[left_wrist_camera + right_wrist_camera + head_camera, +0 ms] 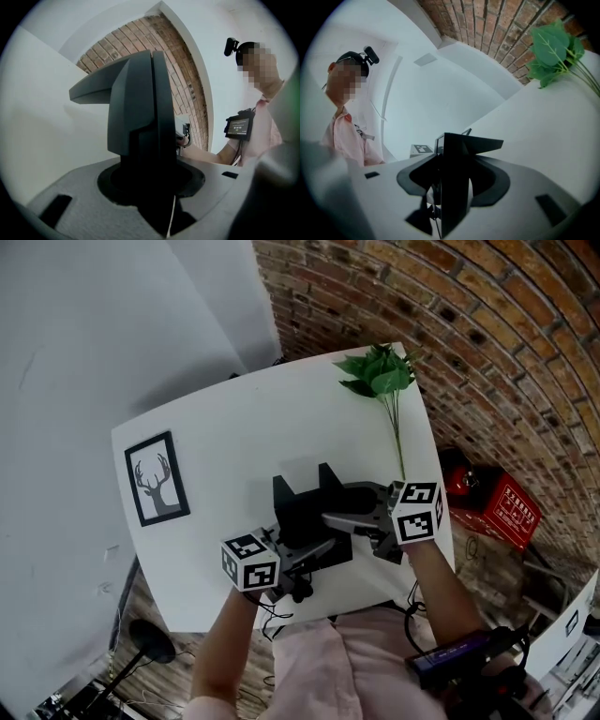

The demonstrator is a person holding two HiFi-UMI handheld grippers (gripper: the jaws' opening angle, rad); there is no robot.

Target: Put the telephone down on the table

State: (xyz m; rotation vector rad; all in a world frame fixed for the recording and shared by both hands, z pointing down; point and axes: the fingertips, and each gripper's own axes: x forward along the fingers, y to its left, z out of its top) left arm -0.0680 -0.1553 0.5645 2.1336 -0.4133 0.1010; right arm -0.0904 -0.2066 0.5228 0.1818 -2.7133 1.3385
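**Head view.** Telephone (302, 507), black, over the near middle of the white bench (234, 418). Whether its base touches the bench cannot be told. Left gripper (314, 554) meets it from the near side, right gripper (342, 518) from the right. A framed deer picture (157, 478) and a leafy sprig (382, 371) lie well apart.

**Left gripper view.** Fingers together, apparently clamped on a black part of the telephone. The right gripper shows beyond.

**Right gripper view.** Fingers likewise closed, apparently on the telephone. Bench and sprig lie beyond.

**Hazards (judged).** The telephone sits near the bench's front edge. Letting go before the base lies flat could tip it or send it over the edge. Uneven lowering by the two grippers could twist it out of the clamp.
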